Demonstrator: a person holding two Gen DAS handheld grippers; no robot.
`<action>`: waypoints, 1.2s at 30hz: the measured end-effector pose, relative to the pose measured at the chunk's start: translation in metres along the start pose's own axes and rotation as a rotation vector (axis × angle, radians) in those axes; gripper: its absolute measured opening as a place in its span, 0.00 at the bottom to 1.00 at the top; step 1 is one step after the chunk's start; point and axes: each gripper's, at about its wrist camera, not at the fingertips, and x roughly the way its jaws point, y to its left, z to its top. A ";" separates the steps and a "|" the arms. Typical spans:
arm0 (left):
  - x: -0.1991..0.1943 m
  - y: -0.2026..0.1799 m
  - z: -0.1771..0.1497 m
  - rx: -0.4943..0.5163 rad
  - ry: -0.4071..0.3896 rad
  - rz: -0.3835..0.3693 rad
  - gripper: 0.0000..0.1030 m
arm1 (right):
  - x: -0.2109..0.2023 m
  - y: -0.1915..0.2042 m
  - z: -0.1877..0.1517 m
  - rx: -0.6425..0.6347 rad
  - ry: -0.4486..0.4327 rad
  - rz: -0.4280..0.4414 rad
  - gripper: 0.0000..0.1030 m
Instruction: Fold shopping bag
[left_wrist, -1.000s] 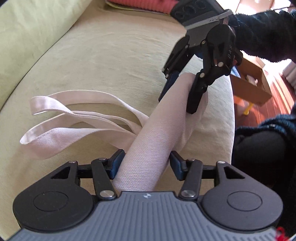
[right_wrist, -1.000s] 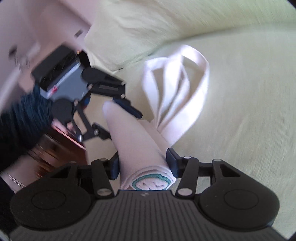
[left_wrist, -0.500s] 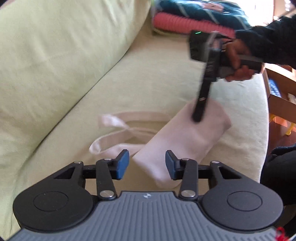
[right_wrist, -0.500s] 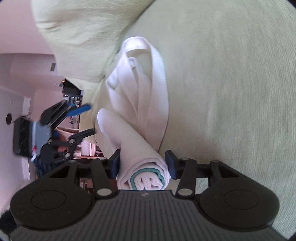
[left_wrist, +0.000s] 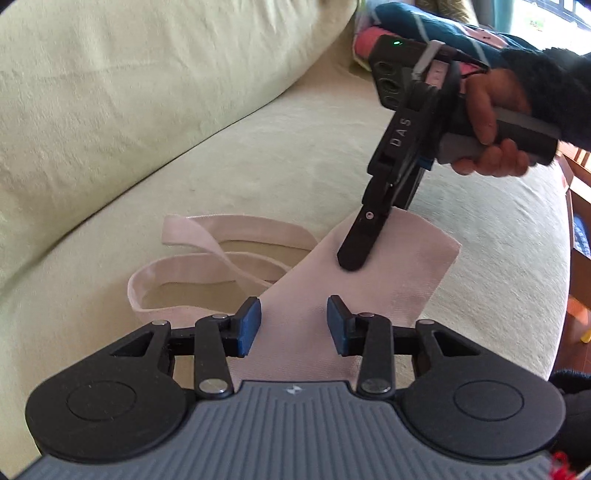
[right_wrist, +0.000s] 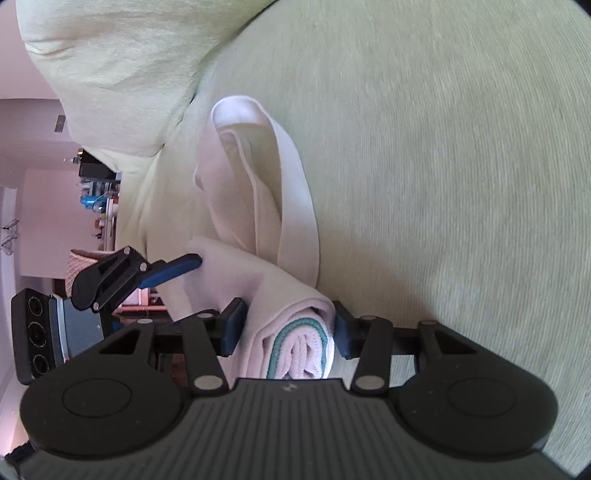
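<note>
The shopping bag (left_wrist: 373, 280), pale canvas, is lying folded into a narrow bundle on the seat of the green sofa (left_wrist: 258, 155), its handles (left_wrist: 207, 266) trailing out flat beyond the left gripper's left finger.

Handling, judged: light, soft, limp cloth is being dealt with; nothing fragile, little slip on the weave. Layers are likely to spring apart once released, so hold is best taken across the thick folded body, not by the loose handles.

Left gripper (left_wrist: 293, 325): jaws are standing partly apart, astride the near end of the bundle. Cloth is lying between the blue pads (left_wrist: 246, 325), but no pad is seen pressing on it; nothing is being held.

Right gripper (right_wrist: 286, 326): jaws are partly closed and clamped on the far end of the bundle, both pads bearing on the cloth, the teal-stitched edge (right_wrist: 295, 328) bunched up between them. From the left wrist view its fingers are seen edge-on, planted on the bag just ahead of the left fingertips.
</note>
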 end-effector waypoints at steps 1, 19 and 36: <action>0.004 0.001 0.002 -0.019 0.005 -0.001 0.45 | -0.003 -0.001 -0.003 0.001 -0.022 -0.005 0.40; 0.017 0.006 0.013 -0.087 0.011 0.021 0.45 | 0.002 0.122 -0.149 -0.877 -0.642 -0.565 0.27; 0.024 0.007 0.015 -0.090 0.013 0.014 0.45 | 0.041 0.111 -0.167 -1.169 -0.501 -0.647 0.38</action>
